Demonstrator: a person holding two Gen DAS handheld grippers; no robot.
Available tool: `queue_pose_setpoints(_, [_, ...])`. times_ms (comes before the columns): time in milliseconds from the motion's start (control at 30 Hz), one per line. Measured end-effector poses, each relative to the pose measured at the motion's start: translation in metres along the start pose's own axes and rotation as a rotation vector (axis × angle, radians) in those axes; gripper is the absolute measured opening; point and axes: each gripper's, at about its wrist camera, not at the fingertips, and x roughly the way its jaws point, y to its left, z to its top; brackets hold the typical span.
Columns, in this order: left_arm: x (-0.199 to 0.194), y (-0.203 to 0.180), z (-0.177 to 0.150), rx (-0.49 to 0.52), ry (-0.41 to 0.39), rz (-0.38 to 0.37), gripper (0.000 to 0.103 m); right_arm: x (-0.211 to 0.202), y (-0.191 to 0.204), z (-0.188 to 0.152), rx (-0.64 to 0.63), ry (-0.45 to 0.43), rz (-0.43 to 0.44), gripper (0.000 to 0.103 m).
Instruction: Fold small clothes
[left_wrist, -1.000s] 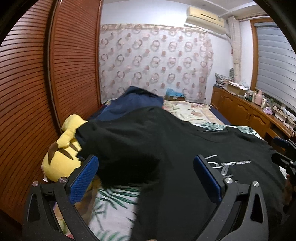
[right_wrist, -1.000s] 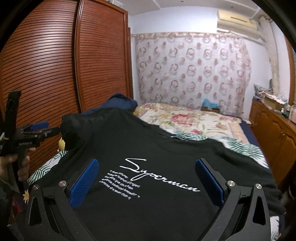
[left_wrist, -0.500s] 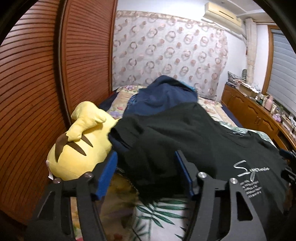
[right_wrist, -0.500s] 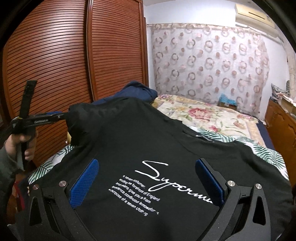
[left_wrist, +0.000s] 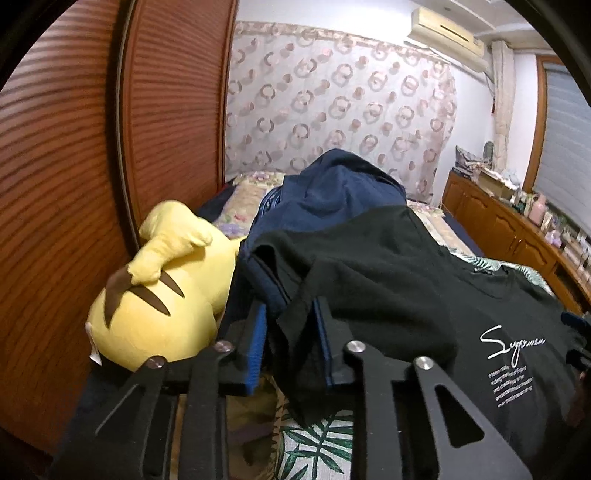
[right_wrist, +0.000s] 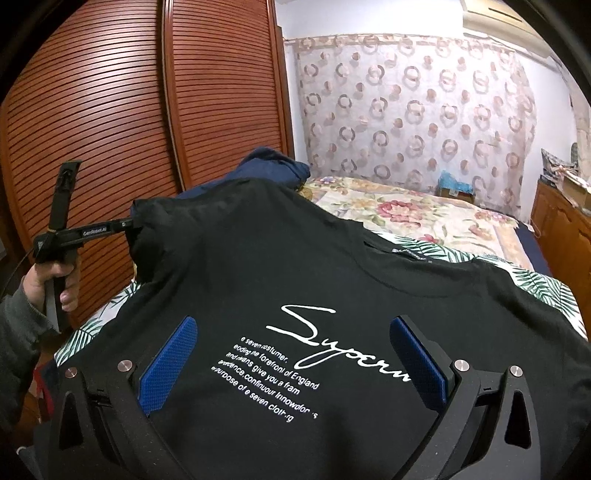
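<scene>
Shirt, black, is spread on the bed. Its sleeve is caught between the closing left gripper; the right gripper is held wide apart above it.

The bed carries a black T-shirt, a navy garment and a yellow plush toy.

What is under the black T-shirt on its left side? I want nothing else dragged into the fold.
A navy garment shows beneath and behind the black T-shirt, beside a yellow plush toy. Leaf-print bedding shows below the hem. How far the navy cloth reaches underneath is covered.
</scene>
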Motion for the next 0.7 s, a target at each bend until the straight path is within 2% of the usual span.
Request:
queue_pose_setpoints(100, [-0.003,0.001,-0.001,-0.012,0.0,0.021,0.024,0.0,0.001,-0.001,0.002,-0.007,-0.003,0.103])
queue_pose_setpoints(300, [-0.004,0.005,-0.012,-0.039,0.025,0.007,0.024,0.003,0.002,-0.005,0.011,-0.004,-0.003,0.103])
queue_pose_setpoints(467, [-0.007,-0.003,-0.012,-0.027,0.01,-0.026,0.024,0.003,0.003,-0.005,0.009,-0.005,-0.007,0.103])
queue_pose_setpoints(567, [-0.014,-0.009,-0.009,-0.005,-0.029,-0.015,0.007,0.004,0.002,-0.005,0.012,-0.002,-0.007,0.103])
queue_pose_setpoints(700, [-0.025,-0.024,-0.001,0.019,-0.056,-0.074,0.004,0.003,-0.001,-0.006,0.017,0.0,-0.012,0.103])
